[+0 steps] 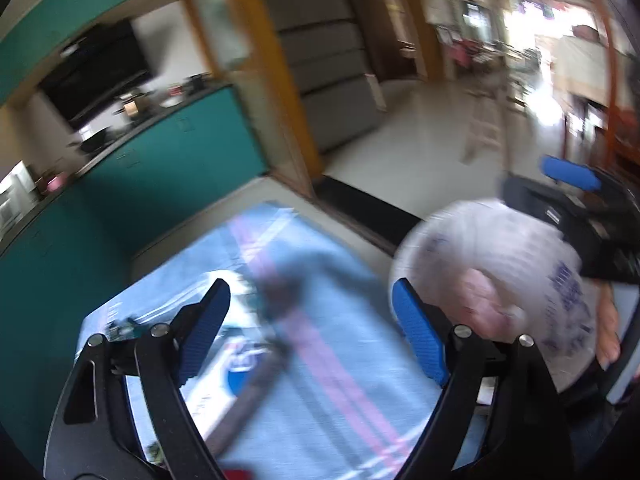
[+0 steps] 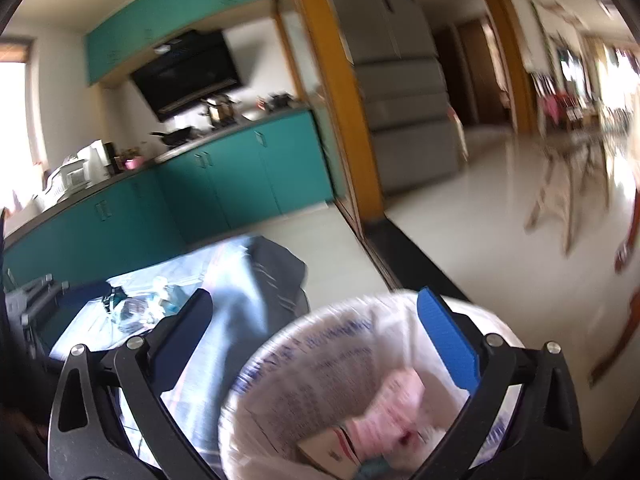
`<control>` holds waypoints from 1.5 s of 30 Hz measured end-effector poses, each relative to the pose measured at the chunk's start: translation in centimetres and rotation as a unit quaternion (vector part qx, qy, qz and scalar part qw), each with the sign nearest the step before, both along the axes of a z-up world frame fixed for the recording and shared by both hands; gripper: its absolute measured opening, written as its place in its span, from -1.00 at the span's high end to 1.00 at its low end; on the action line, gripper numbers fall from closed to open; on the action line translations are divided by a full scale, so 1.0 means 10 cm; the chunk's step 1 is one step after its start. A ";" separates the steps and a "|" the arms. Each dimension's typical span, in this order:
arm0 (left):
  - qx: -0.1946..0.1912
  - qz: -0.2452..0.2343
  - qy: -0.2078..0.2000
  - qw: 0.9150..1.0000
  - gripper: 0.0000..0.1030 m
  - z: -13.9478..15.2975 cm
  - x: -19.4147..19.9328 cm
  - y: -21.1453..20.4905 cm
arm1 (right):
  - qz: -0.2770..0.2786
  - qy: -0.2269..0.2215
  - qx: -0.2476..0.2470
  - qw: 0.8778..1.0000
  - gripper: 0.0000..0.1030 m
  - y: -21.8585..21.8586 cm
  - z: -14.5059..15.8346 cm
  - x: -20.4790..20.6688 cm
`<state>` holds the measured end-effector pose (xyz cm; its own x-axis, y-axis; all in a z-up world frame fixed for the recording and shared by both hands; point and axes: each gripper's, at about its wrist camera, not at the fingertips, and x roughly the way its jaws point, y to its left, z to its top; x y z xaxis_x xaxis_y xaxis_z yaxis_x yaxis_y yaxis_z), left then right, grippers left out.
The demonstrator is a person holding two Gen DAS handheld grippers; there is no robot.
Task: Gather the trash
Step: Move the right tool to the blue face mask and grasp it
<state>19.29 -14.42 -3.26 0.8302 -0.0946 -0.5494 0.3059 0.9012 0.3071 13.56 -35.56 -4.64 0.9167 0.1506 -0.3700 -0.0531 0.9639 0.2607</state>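
Two grippers in view, both with jaws spread wide and nothing pressed between the blue pads. Left gripper (image 1: 310, 330) hanging over a light blue cloth (image 1: 340, 360) with pink stripes, spread on a table; blurred packaging in white and blue lying on the cloth (image 1: 236, 364) under the left finger, its print too smeared to read. Right gripper (image 2: 316, 344) directly above a round bin lined with a white plastic bag (image 2: 304, 360), blue printed lettering running round the liner's rim, characters blurred past reading. Inside the liner, a pink and white printed wrapper (image 2: 396, 412) resting on a brown cardboard piece (image 2: 320, 448), beside something teal at the bottom edge; the wrapper's text likewise illegible. Same lined bin (image 1: 500, 272) at the right in the left wrist view, pink trash showing through it, just beside the cloth-covered table, with the right gripper's blue pad (image 1: 570, 174) beyond it. More clear plastic scraps (image 2: 136, 308) lying on the cloth at the table's far end, well apart from the bin. Behind, teal kitchen cabinets (image 2: 240, 176), a black range hood (image 2: 188, 72), a grey refrigerator (image 2: 400, 92) with an unreadable sticker on top.
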 end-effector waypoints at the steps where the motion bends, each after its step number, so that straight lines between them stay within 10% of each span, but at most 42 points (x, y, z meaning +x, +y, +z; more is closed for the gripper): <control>1: -0.001 0.011 0.001 1.000 -0.62 0.03 0.02 0.08 | 0.005 0.000 -0.007 1.000 -0.94 0.07 0.02 0.02; 19: -0.035 0.178 0.002 0.983 -0.62 0.17 0.63 1.54 | 0.135 0.041 -0.095 0.985 -0.92 1.55 0.32 1.11; 25: -0.031 0.202 0.012 0.979 -0.62 0.11 0.67 1.67 | 0.165 0.103 -0.080 0.978 -0.14 1.74 0.16 1.43; 39: -0.024 0.229 0.035 0.972 -0.62 -0.02 0.81 1.84 | 0.197 0.209 -0.135 0.948 -0.45 2.29 -0.49 1.92; 45: -0.018 0.247 0.046 0.968 -0.62 -0.11 0.89 1.91 | 0.223 0.208 -0.122 0.944 0.34 2.26 -0.48 1.83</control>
<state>28.17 4.67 -4.35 0.7266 0.2814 -0.6268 -0.1402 0.9538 0.2656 31.89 -13.00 -9.42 0.5497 0.3500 -0.7585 -0.4092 0.9044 0.1207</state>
